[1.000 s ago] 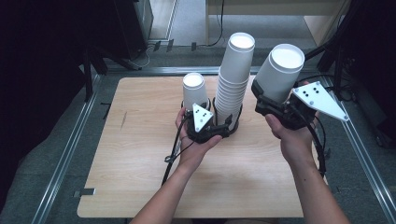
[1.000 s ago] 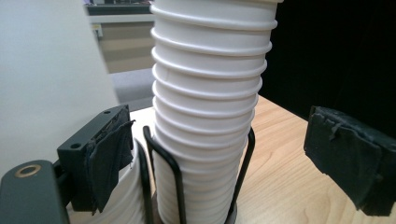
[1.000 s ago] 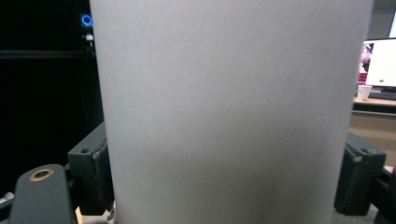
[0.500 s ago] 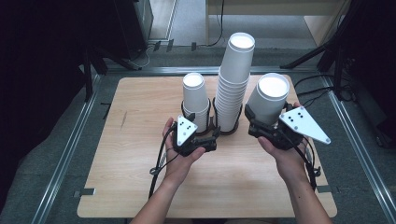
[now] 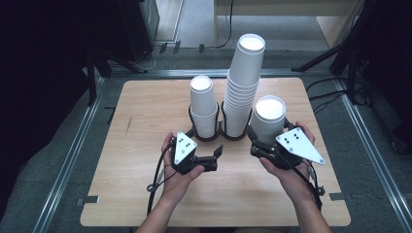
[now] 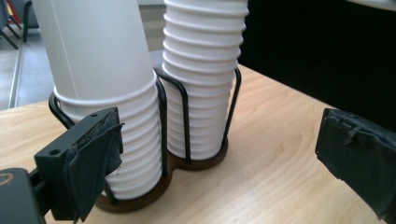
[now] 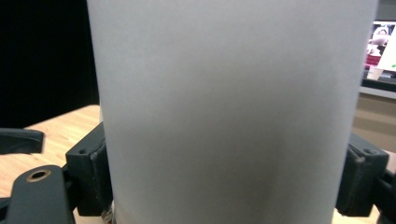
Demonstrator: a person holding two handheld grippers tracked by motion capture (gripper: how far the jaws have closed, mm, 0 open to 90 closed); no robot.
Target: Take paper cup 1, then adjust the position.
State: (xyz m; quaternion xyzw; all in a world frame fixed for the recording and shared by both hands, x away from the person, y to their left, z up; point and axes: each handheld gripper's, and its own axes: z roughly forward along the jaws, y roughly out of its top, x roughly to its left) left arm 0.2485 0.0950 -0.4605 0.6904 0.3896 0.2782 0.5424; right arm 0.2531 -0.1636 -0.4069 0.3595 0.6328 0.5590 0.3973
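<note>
Two forearms reach in over the bench (image 5: 145, 145), palms cradling the tongs. The right tongs (image 5: 265, 145) are clamped on a plain white paper cup (image 5: 268, 119), upright with its mouth up, just right of the tall cup stack (image 5: 243, 92) in the black wire holder (image 5: 214, 136). The left tongs (image 5: 216, 158), lying level before the holder, have just been opening; they stand apart, nothing between them.

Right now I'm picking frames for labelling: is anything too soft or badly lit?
High view: even light, surroundings dark, cup stacks sharp. Left gripper view: holder crisp, near pads slightly soft. Right gripper view: held cup blurred, too close.
</note>
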